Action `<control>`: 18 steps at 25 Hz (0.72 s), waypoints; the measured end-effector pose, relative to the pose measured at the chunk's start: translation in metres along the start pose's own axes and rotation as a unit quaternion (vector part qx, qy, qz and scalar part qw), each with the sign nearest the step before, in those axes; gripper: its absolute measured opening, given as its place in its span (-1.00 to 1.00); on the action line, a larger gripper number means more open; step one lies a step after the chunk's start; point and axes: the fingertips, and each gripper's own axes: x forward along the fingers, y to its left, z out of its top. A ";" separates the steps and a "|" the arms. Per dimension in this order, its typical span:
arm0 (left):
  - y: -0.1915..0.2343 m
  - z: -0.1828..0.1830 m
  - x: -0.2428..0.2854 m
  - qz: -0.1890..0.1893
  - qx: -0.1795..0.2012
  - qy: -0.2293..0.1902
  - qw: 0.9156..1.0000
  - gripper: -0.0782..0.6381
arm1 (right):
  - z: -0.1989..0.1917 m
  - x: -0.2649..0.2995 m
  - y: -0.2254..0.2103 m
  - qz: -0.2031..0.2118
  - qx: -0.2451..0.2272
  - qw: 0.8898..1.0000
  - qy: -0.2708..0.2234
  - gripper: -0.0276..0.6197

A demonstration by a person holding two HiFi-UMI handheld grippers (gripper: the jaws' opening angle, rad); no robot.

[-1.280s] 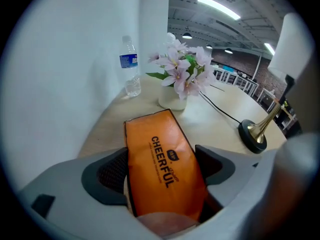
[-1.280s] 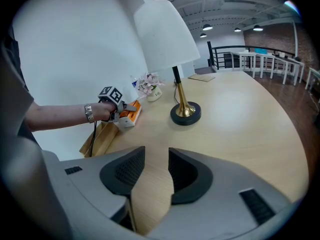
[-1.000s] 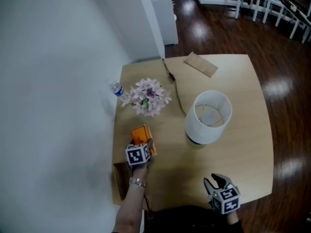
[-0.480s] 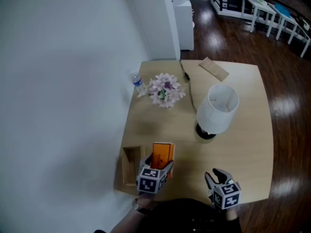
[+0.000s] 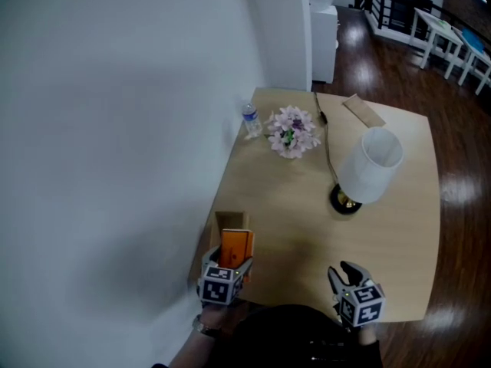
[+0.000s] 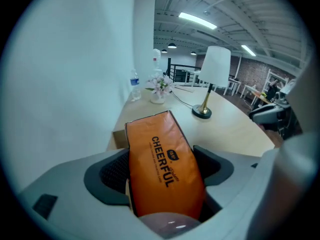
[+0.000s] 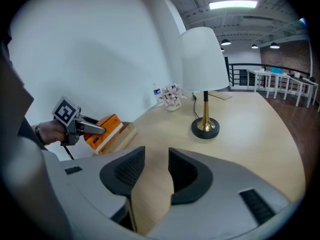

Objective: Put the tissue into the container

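An orange tissue pack (image 5: 236, 246) printed "CHEERFUL" (image 6: 160, 139) sits between the jaws of my left gripper (image 5: 232, 265), which is shut on it (image 6: 164, 166). The pack hangs just over an open wooden container (image 5: 230, 222) at the table's near left edge, by the wall. In the right gripper view the pack (image 7: 102, 129) is level with the container's (image 7: 120, 136) rim. The container's inside is hidden. My right gripper (image 5: 343, 273) rests low over the table's near edge, well to the right. Its jaws (image 7: 156, 166) stand a little apart with nothing between them.
A white-shaded lamp (image 5: 370, 167) on a brass base stands mid-table, its cable (image 5: 328, 144) running to the far edge. A flower pot (image 5: 290, 131), a water bottle (image 5: 249, 119) and a brown packet (image 5: 364, 111) are at the far side. A white wall borders the table (image 5: 291, 205) on the left.
My left gripper carried the orange pack from mid-table back and left to the wooden container at the near corner. The right gripper stayed near the front edge.
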 end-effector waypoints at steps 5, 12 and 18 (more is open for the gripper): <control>0.056 -0.017 0.010 0.035 0.007 0.023 0.999 0.37 | 0.004 0.003 0.008 -0.005 -0.006 1.000 -0.005 -0.44; 0.070 -0.011 0.046 0.023 0.012 0.026 0.999 0.37 | 0.008 0.005 0.021 -0.013 -0.011 1.000 -0.003 -0.44; 0.072 -0.020 0.069 0.027 0.005 0.019 0.999 0.39 | 0.005 0.004 0.027 -0.025 -0.005 1.000 -0.002 -0.44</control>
